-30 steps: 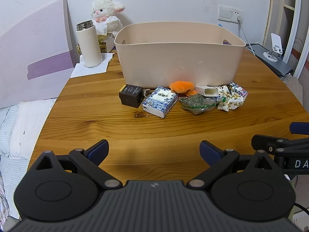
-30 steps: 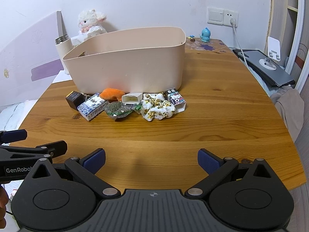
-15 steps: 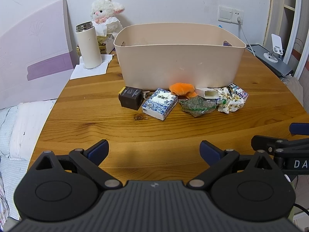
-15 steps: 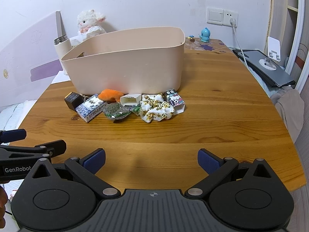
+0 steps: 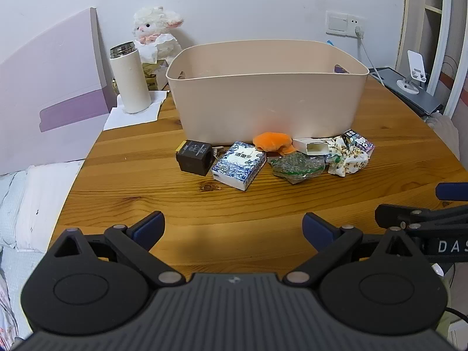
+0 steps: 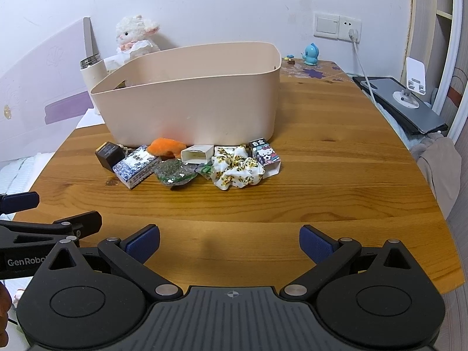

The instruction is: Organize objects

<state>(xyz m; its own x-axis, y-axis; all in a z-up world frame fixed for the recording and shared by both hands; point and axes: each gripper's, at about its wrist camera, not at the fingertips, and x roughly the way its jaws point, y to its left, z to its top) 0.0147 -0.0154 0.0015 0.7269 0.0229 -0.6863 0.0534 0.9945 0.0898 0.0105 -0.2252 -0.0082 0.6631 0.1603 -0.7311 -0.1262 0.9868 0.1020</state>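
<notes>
A: What do you have in your grippers?

B: Nothing. Your left gripper (image 5: pixel 233 225) and your right gripper (image 6: pixel 229 239) are both wide open above the near part of the table (image 6: pixel 336 158).

A: And where are the things?

B: In a row just before the beige bin (image 5: pixel 267 93), from left to right: black box (image 5: pixel 194 161), blue-white pack (image 5: pixel 238 169), orange toy (image 5: pixel 272 142), green packet (image 5: pixel 297 168), white carton (image 5: pixel 311 147), flowered scrunchie (image 5: pixel 348 161), cartoon box (image 5: pixel 358 143).
</notes>
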